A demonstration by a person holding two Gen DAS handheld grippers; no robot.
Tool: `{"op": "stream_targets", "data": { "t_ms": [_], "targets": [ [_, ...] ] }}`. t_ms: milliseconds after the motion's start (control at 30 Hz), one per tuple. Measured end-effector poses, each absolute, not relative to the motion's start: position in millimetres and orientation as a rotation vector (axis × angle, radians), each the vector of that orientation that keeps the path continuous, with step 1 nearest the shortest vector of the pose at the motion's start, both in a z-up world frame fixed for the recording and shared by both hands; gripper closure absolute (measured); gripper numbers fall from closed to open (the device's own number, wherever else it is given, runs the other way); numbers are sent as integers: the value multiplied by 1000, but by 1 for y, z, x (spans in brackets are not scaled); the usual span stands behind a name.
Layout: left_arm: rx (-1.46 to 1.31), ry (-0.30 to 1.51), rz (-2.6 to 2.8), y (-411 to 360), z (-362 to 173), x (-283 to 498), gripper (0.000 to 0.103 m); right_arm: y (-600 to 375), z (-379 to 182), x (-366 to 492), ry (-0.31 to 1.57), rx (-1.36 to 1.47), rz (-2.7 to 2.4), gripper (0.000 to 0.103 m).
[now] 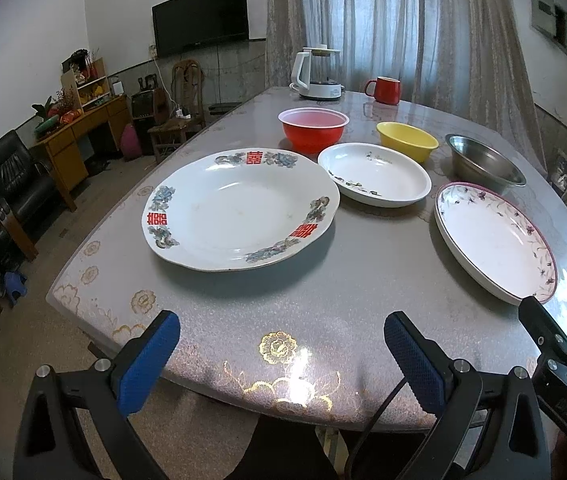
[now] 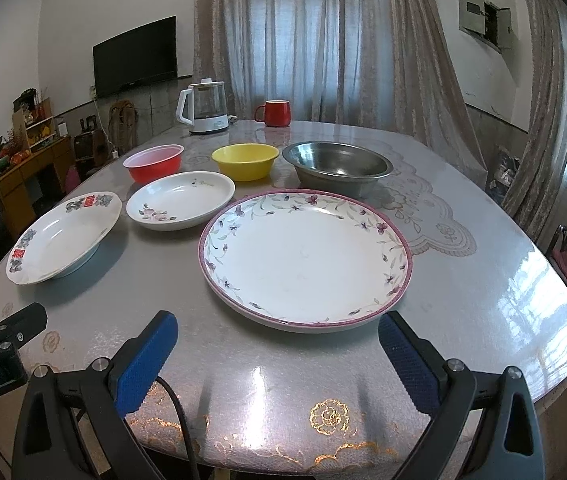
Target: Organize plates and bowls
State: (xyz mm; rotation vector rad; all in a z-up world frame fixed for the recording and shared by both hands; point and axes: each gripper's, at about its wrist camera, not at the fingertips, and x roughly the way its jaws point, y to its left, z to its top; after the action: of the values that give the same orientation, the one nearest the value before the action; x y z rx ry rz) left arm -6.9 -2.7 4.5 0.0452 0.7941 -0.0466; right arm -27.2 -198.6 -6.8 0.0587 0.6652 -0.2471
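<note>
1. My left tool (image 1: 281,354) hung wide open and empty over the near edge of the desk (image 1: 323,300), and my right tool (image 2: 277,354) stood just as wide and empty beside it.
2. Straight ahead of the left tool lay the big plate with red characters (image 1: 239,208); just ahead of the right tool lay the pink-rimmed floral plate (image 2: 305,256), its near rim between the blue pads (image 2: 147,364).
3. Further out sat the small oval dish (image 2: 181,200), then a row of three bowls: the red bowl (image 2: 155,162), the yellow bowl (image 2: 245,160) and the steel bowl (image 2: 337,166), all apart from one another.
4. Nothing was stacked yet, so I judged the task barely begun.
5. The plates lay flat on a glossy surface; I reckoned a pad could push a rim away rather than get under it, sliding the plate into the dish beyond.
6. A one-sided pinch on glazed china might slip, and the near plates sat close to the desk edge.
7. The kettle (image 2: 203,106) and red mug (image 2: 277,112) stood far off, out of my way.
</note>
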Motion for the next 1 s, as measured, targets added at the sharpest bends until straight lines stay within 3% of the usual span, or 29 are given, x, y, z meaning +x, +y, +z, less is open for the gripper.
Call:
{"op": "stream_targets", "data": {
  "t_ms": [1000],
  "targets": [
    [38, 805, -58, -3, -1, -6, 0, -203, -10, -26, 676, 72, -264, 1]
  ]
}}
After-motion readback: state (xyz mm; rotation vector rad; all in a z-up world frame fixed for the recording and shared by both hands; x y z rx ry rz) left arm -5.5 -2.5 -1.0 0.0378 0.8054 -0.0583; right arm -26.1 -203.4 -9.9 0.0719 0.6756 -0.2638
